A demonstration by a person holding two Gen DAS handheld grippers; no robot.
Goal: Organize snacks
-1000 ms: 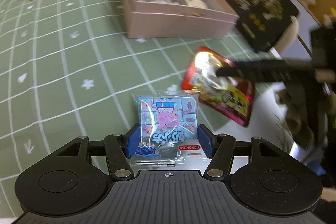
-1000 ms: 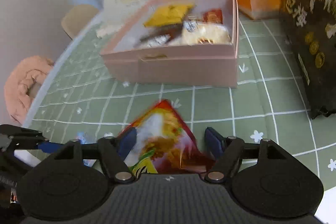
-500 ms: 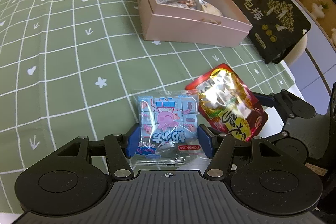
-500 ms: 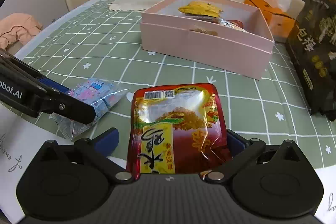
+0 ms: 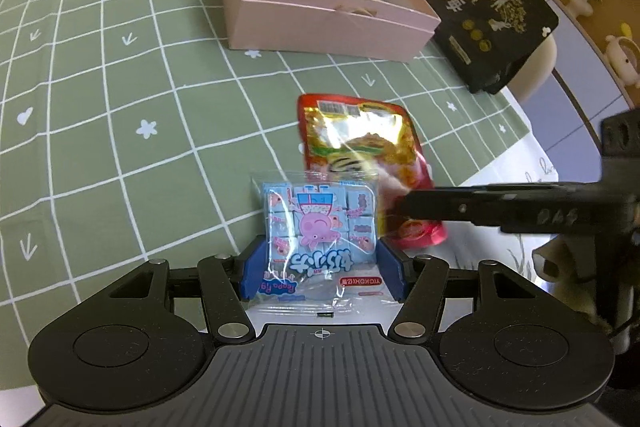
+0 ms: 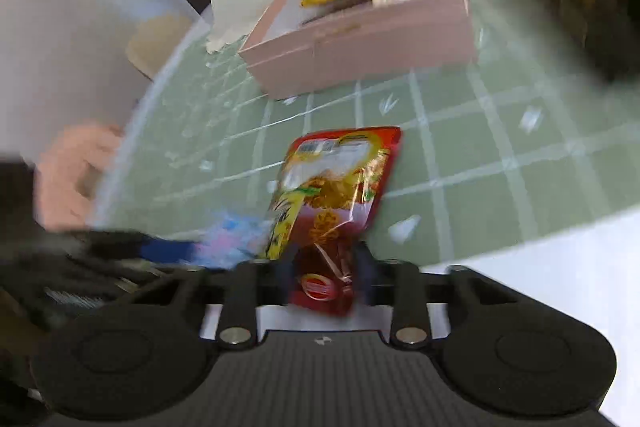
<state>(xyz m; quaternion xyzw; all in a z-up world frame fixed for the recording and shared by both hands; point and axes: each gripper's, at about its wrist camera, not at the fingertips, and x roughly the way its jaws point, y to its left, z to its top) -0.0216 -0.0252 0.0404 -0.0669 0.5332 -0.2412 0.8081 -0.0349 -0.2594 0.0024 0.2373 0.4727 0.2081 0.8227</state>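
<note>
while the left gripper [image 5: 320, 263] clamps its blue pads on the light-blue candy pack [image 5: 318, 227] low over the green checked tablecloth [image 5: 120, 107], the right gripper [image 6: 324, 267] pinches the bottom edge of the red snack pouch [image 6: 336, 183]. further back, the pink box [image 5: 320, 27] holds several snacks beside a black bag [image 5: 480, 3].

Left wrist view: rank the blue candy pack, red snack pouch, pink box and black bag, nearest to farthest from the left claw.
1. Blue candy pack, between the left claw's fingers.
2. Red snack pouch, just ahead, right.
3. Pink box, farther ahead.
4. Black bag, far right; near-level with the box.
</note>
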